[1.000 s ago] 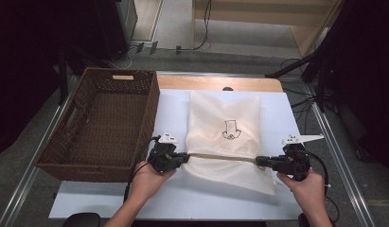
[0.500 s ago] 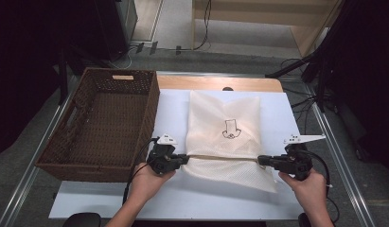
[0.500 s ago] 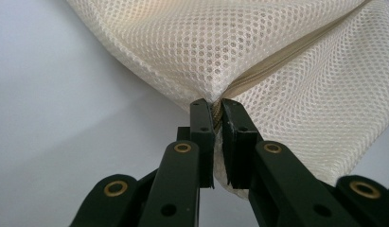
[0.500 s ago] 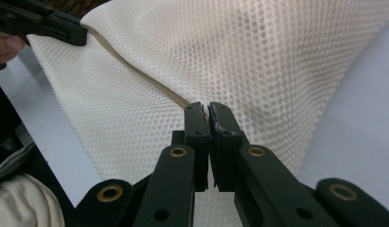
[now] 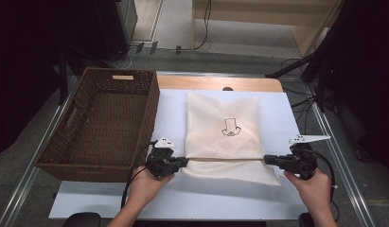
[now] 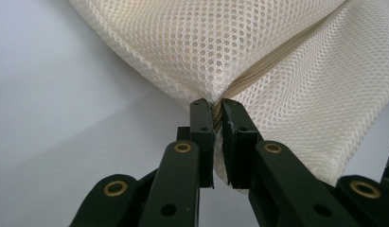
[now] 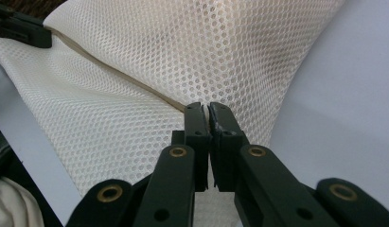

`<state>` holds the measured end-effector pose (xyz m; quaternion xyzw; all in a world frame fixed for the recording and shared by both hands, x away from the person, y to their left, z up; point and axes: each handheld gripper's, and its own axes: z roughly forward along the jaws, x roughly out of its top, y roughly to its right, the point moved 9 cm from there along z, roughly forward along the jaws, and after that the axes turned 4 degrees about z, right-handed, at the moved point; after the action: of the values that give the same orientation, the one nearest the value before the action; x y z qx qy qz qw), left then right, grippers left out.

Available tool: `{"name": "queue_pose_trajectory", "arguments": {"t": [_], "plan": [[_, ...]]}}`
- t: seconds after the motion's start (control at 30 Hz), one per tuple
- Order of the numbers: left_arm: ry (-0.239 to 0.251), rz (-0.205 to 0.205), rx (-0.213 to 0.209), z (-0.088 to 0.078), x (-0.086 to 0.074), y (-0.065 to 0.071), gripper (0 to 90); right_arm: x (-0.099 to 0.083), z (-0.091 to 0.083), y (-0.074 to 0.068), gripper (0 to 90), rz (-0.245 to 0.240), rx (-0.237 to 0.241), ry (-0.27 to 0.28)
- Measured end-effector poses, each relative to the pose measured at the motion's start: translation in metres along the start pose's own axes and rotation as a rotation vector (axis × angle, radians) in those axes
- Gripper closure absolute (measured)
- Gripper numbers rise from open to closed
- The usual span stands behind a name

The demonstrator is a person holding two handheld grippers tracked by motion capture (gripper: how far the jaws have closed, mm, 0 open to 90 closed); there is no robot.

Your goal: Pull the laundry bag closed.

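Bag: a cream mesh bag [image 5: 224,127] lies flat on the white table [image 5: 277,203], in the middle of it, just right of the basket.
Long axis: the bag runs near to far, its far end toward the wooden strip [image 5: 216,83] at the table's far edge.
Print: a small dark drawing [image 5: 229,127] sits on the bag's upper face, upright as seen from the near side.
Fold: the near end is doubled over along a tan seam [image 5: 225,159] that runs left to right, across the long axis; the folded flap [image 5: 230,171] lies nearest the person.
Left gripper [image 5: 182,162]: its jaws are closed on the left end of the seam, mesh pinched between the pads [image 6: 201,118]; it points right, toward the bag.
Right gripper [image 5: 268,161]: its jaws are pressed together on the right end of the seam, mesh caught between the pads [image 7: 223,125]; it points left.
Line between grippers: the seam is stretched fairly straight from one to the other, both corners raised a little off the table.
Hands: the left hand [image 5: 145,184] and the right hand [image 5: 315,187] come in from the near edge.
Basket: a brown wicker basket [image 5: 109,161] stands at the left, long axis near to far, apart from the bag.
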<state>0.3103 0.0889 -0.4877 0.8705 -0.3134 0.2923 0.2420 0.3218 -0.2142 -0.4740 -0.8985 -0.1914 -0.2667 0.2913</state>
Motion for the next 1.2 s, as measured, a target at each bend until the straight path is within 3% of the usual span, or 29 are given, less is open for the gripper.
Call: {"name": "queue_pose_trajectory", "arguments": {"t": [0.4, 0.93, 1.2], "plan": [[-0.002, 0.004, -0.013, 0.0010, -0.0035, 0.0044, 84.2, -0.0021, 0.0004, 0.0044, 87.8, 0.004, -0.008, 0.002], [-0.012, -0.005, -0.013, 0.0042, -0.0045, -0.0009, 84.2, -0.0075, 0.0002, 0.0068, 87.9, 0.011, -0.014, -0.020], [-0.019, -0.001, -0.014, 0.0061, -0.0056, -0.0022, 84.0, -0.0089, -0.0043, 0.0079, 87.9, 0.011, -0.016, -0.005]]}}
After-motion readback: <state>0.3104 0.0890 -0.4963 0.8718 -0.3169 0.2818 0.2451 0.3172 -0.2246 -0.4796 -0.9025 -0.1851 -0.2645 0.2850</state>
